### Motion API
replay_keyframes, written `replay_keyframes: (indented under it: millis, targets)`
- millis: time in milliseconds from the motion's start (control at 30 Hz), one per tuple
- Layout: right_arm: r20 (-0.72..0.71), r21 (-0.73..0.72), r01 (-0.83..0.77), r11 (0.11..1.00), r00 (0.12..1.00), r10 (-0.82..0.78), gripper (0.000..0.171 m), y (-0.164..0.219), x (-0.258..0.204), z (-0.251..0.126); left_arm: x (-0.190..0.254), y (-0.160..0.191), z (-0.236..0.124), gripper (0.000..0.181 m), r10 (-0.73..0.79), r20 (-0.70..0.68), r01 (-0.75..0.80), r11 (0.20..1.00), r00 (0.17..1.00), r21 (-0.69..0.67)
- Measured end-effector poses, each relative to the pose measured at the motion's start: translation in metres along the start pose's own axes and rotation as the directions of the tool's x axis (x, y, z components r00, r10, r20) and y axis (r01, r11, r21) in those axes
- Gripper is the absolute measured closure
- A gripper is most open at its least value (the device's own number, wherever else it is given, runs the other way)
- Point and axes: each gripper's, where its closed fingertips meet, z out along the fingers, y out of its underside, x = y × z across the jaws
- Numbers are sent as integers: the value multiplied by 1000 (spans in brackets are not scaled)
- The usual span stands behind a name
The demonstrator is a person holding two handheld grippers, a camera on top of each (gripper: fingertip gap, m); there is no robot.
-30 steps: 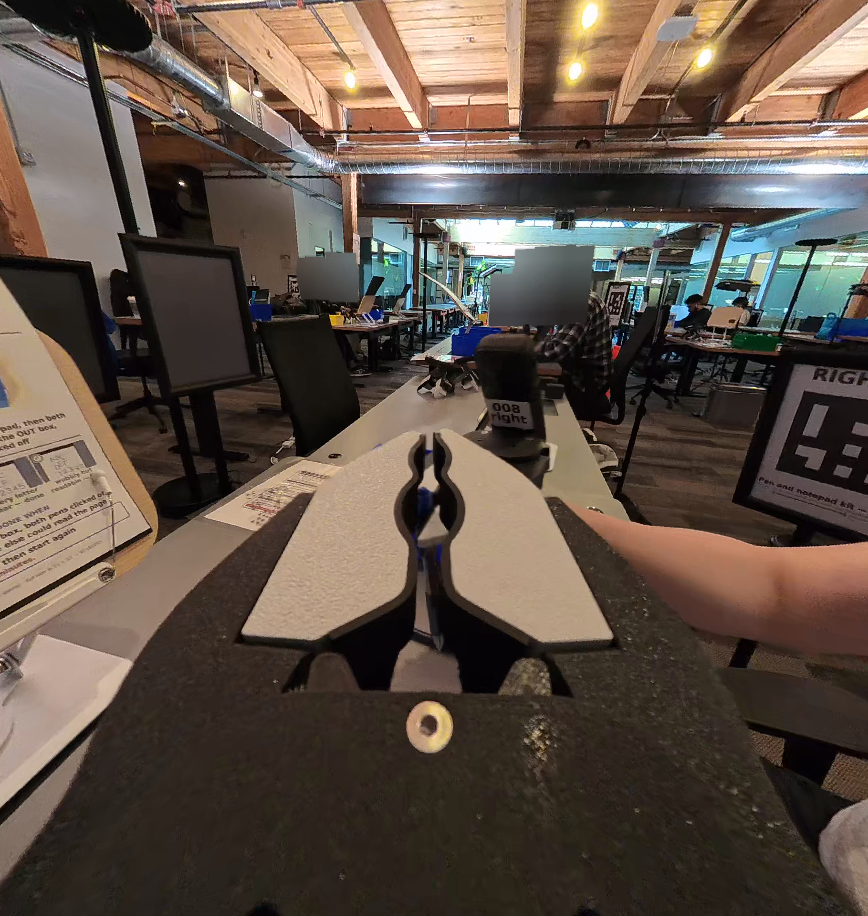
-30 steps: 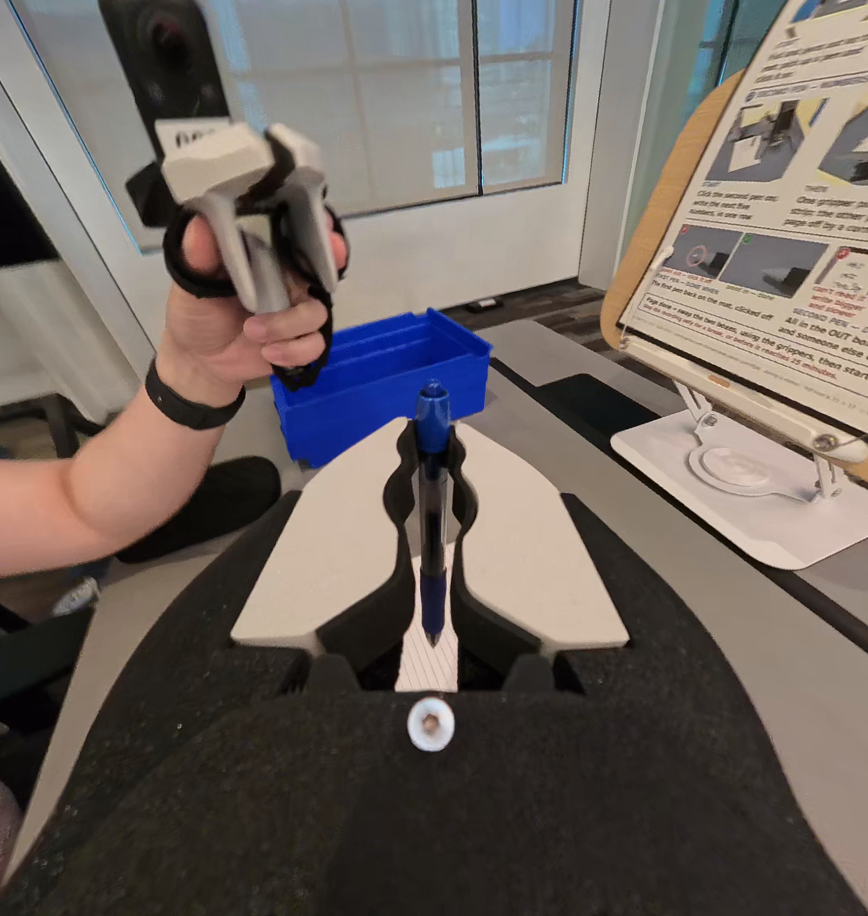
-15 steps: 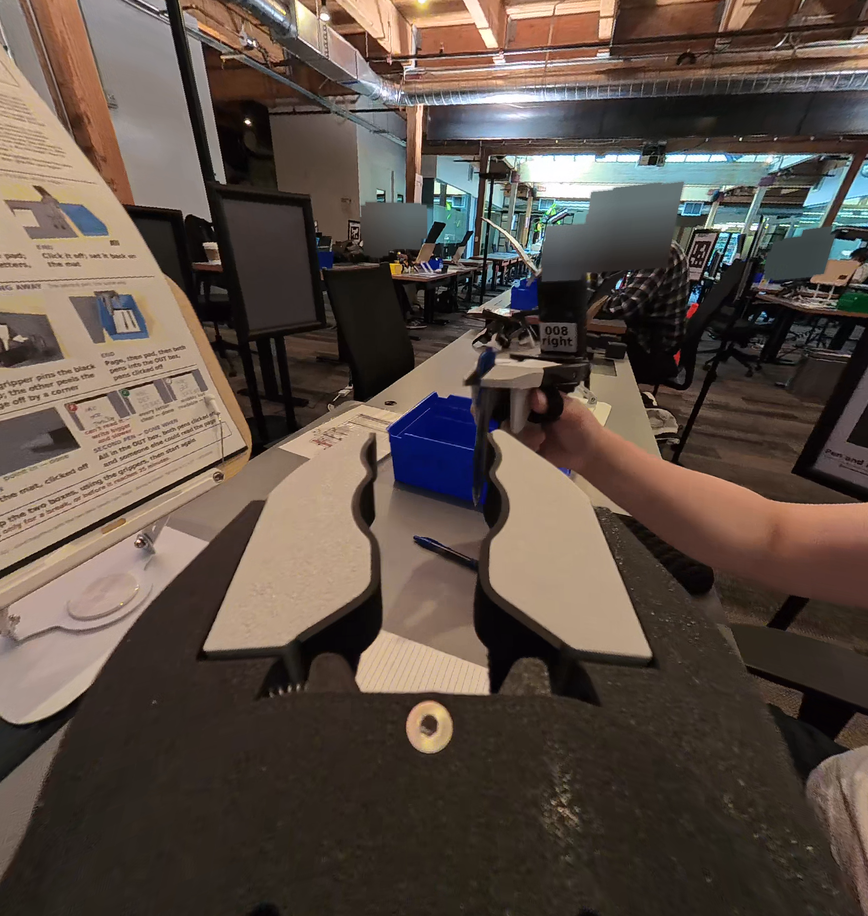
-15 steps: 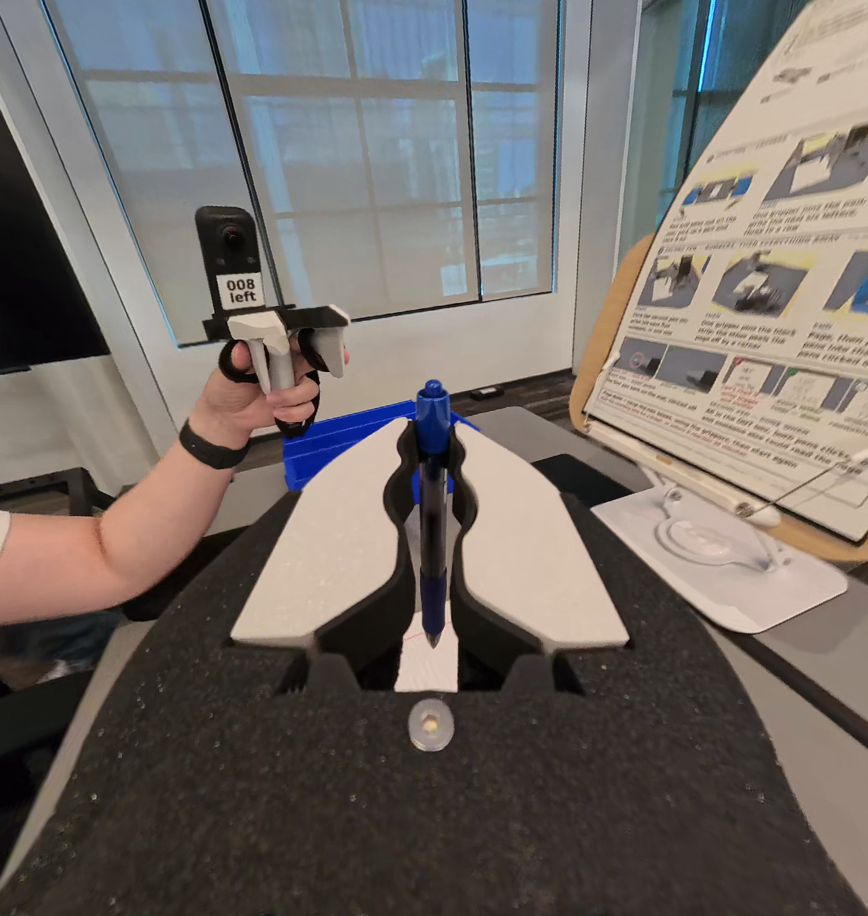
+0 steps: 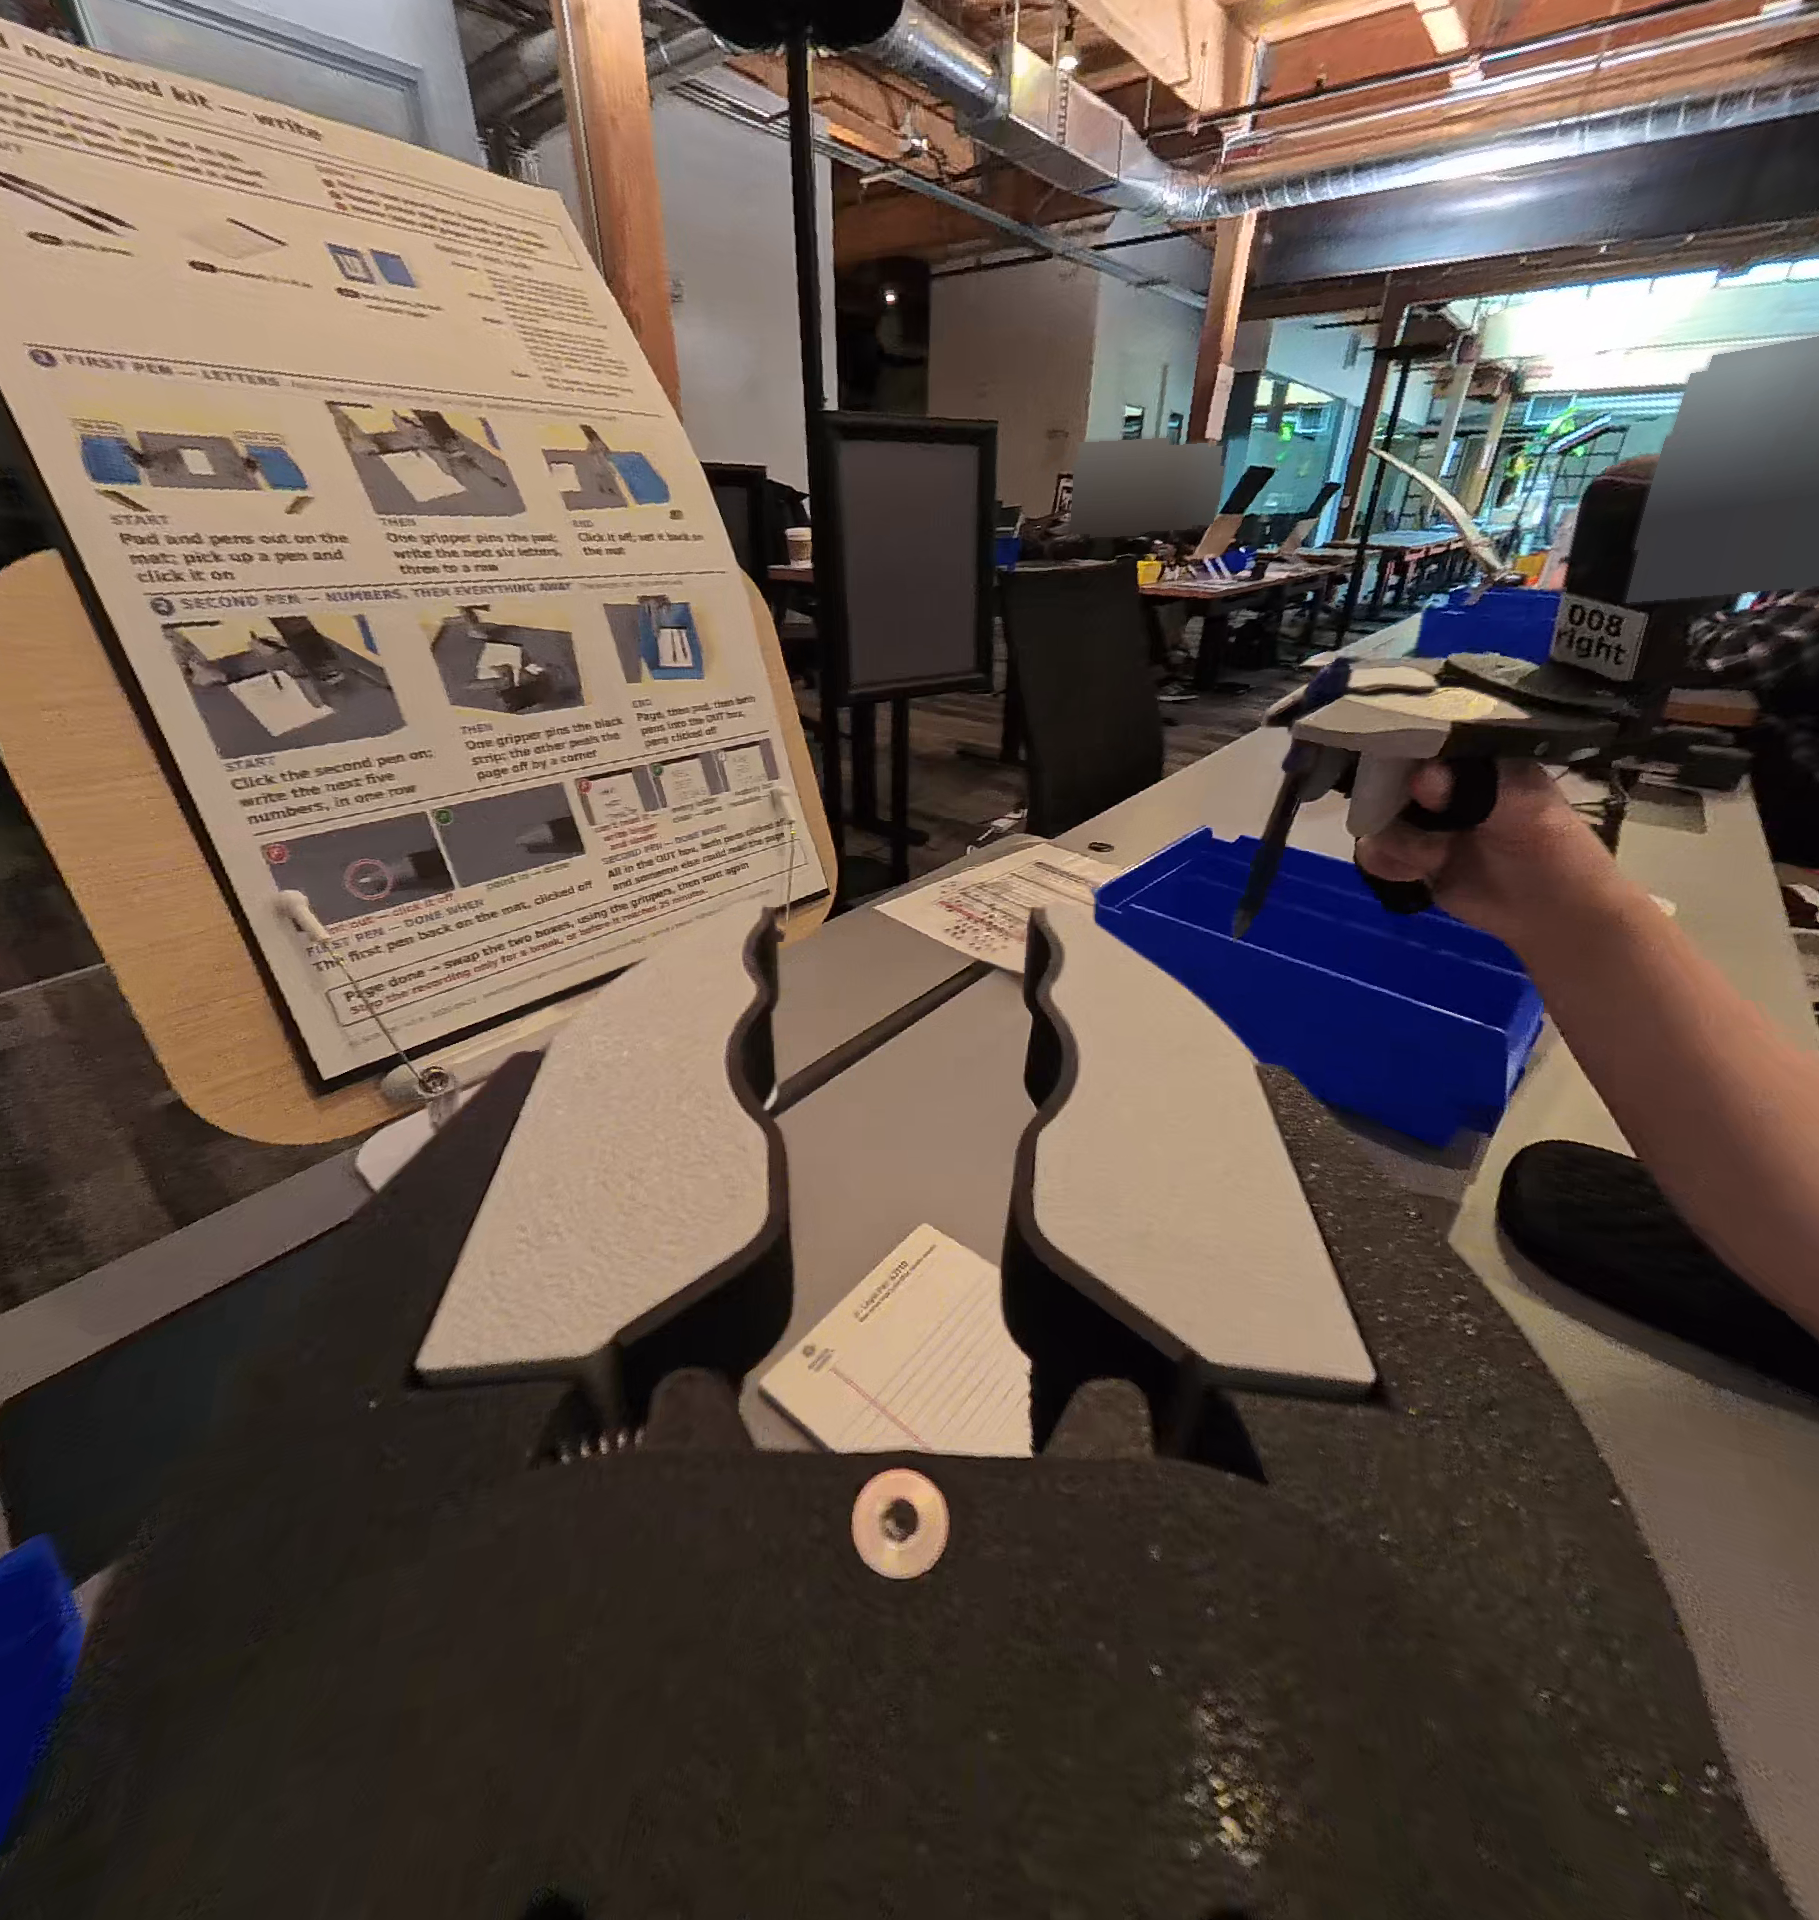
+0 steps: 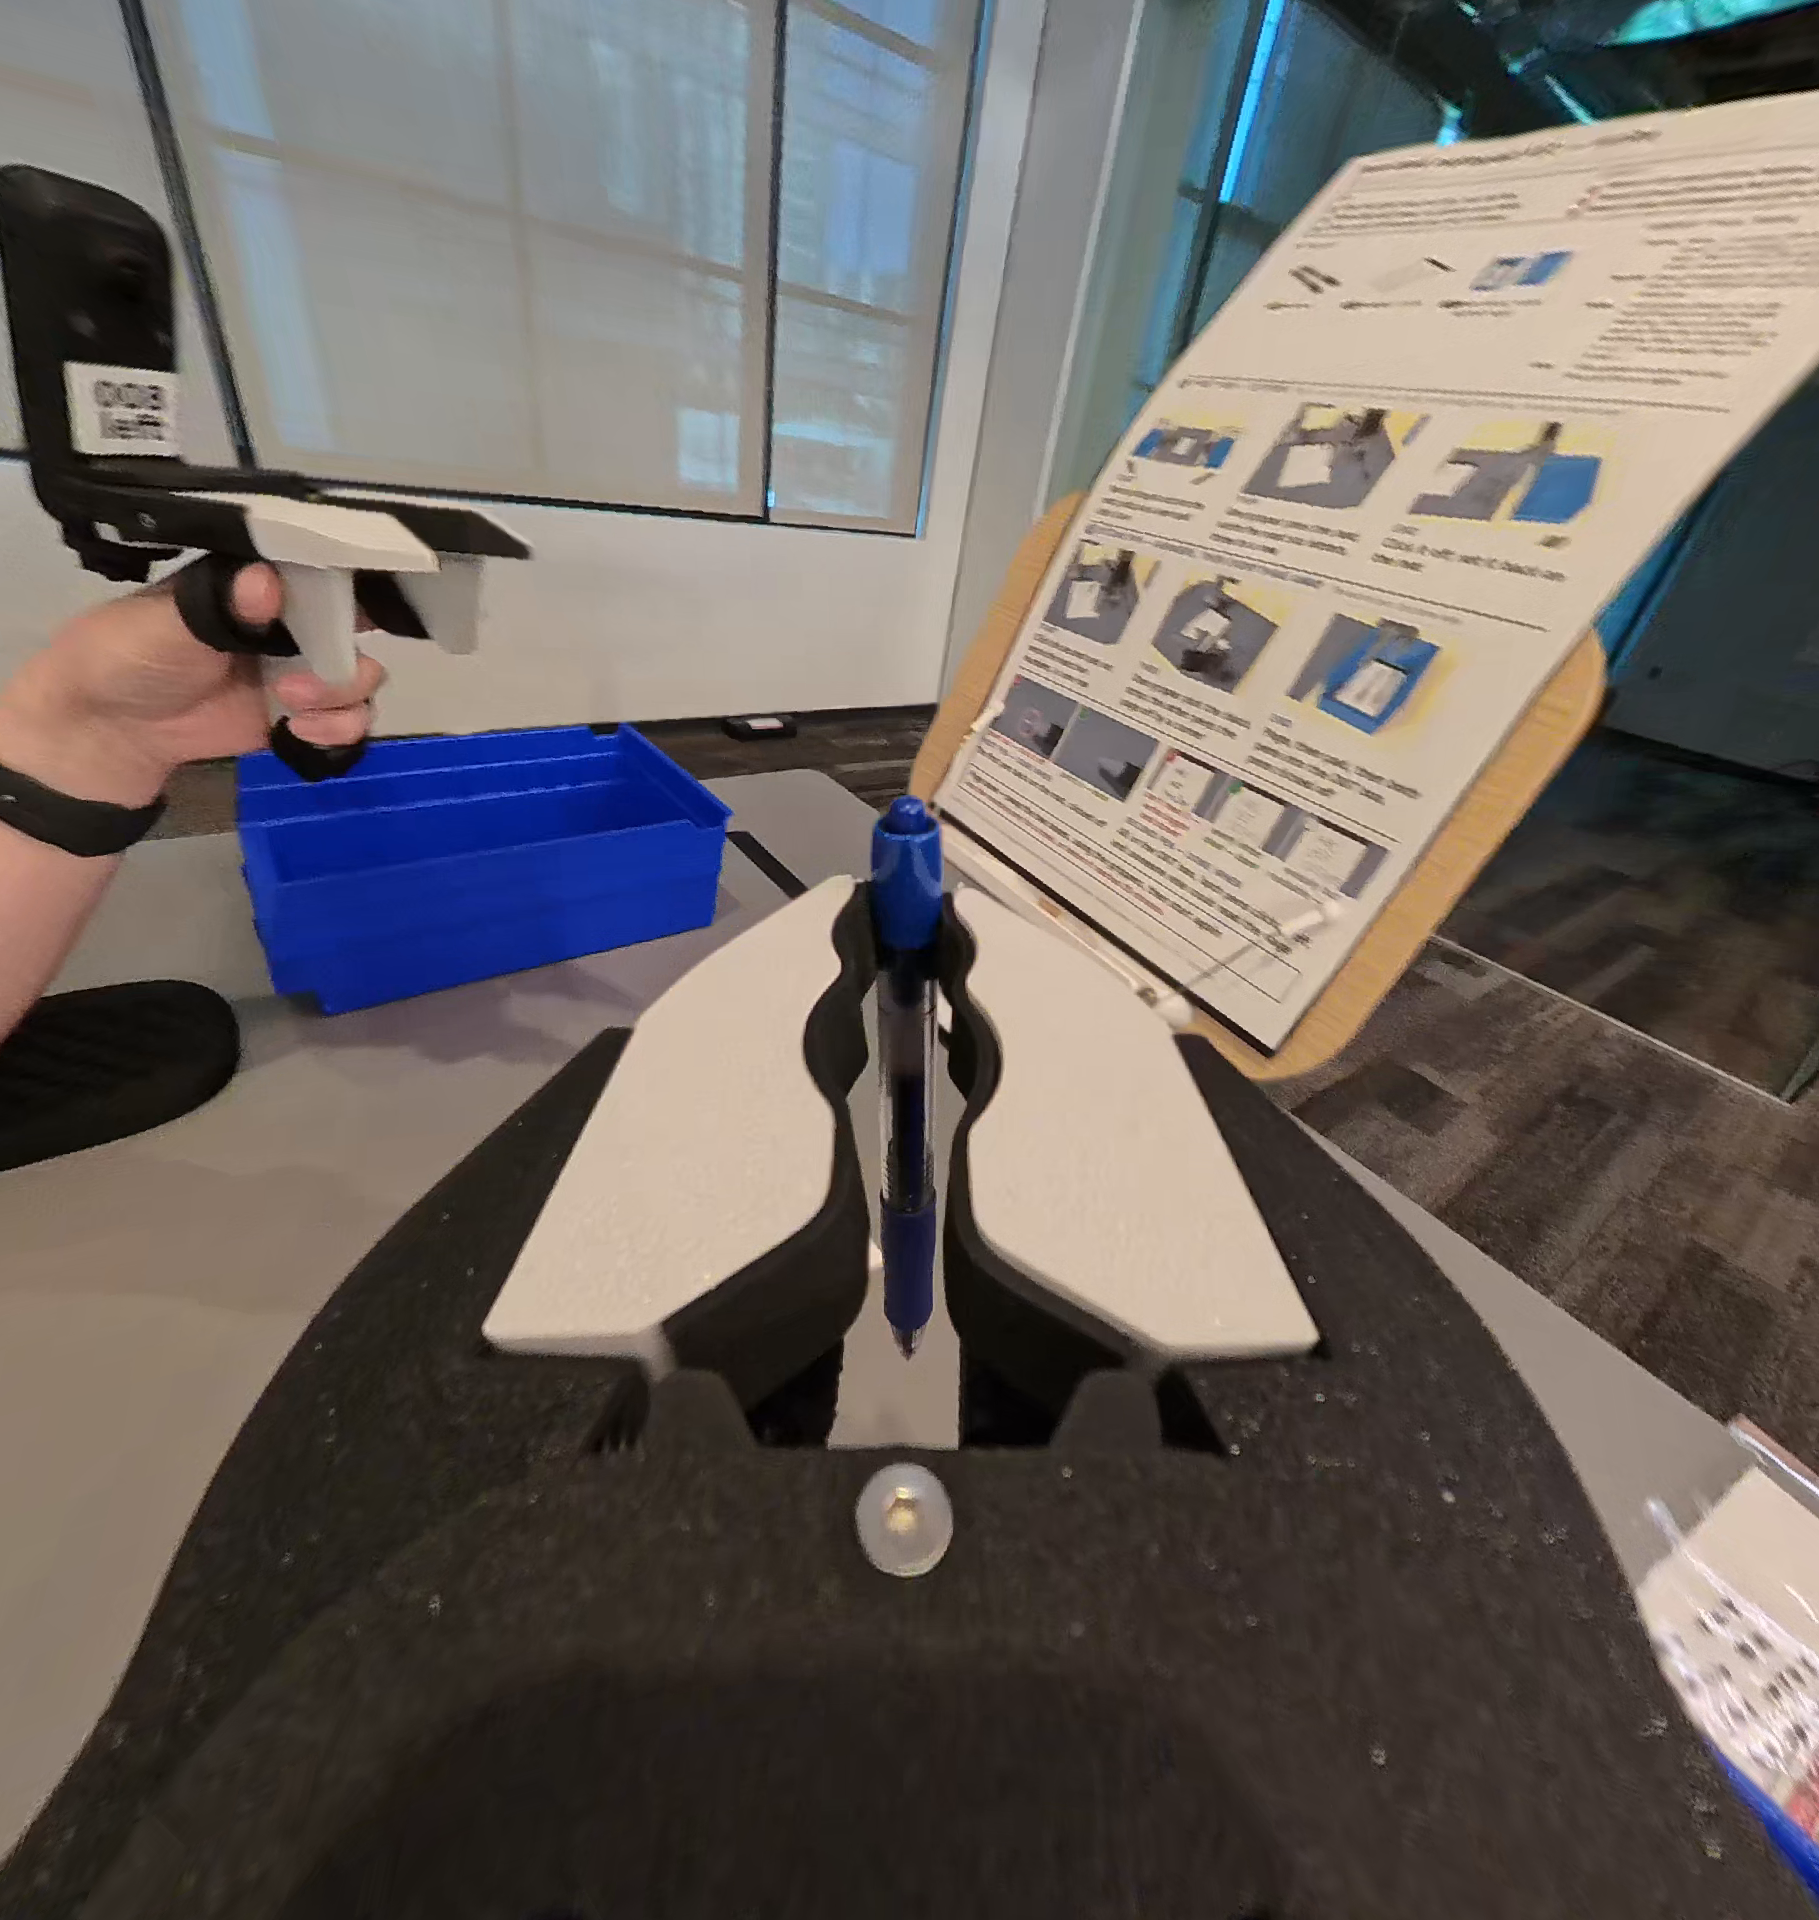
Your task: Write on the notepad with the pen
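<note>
My right gripper [image 6: 905,906] is shut on a blue pen [image 6: 905,1091], which stands upright between the fingers with its tip pointing down. In the left wrist view the right gripper [image 5: 1320,727] is held above the table at the far right, and the pen [image 5: 1263,847] hangs tip down in front of a blue bin. My left gripper [image 5: 900,935] is open and empty. A white lined notepad [image 5: 915,1351] lies on the table below it, showing between its fingers. In the right wrist view the left gripper [image 6: 396,613] is raised at the far left.
A blue bin [image 5: 1331,987] stands on the grey table near the right gripper, and another blue bin [image 6: 469,852] stands under the left hand. An instruction board [image 5: 365,623] stands on a stand at the back. A black pad [image 5: 1611,1226] lies under the right forearm. A printed sheet [image 5: 998,899] lies beyond. Across from one pair of fingers to the other is roughly 25 centimeters.
My left gripper has opened, drawn away from the right gripper and turned toward the instruction board. The notepad now shows between its fingers. The right gripper still holds the pen.
</note>
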Motion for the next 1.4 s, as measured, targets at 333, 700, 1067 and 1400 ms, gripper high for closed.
replay_keyframes:
  millis: [333,700,1067,1400]
  targets:
    - [-83,15,-51,999,995,52,161,18,38,-15,-14,-9,4,139,-40,5,40,999,999,7]
    - [-70,-14,-43,999,997,42,161,22,28,-7,-30,11,6,145,-199,-119,205,978,973,47]
    - [-41,29,-30,999,999,31,161,-6,30,-9,-19,23,21,144,-88,-76,87,996,993,-12]
    - [-31,15,-39,999,999,40,161,16,34,-7,-13,29,28,144,-87,-87,85,996,992,-24]
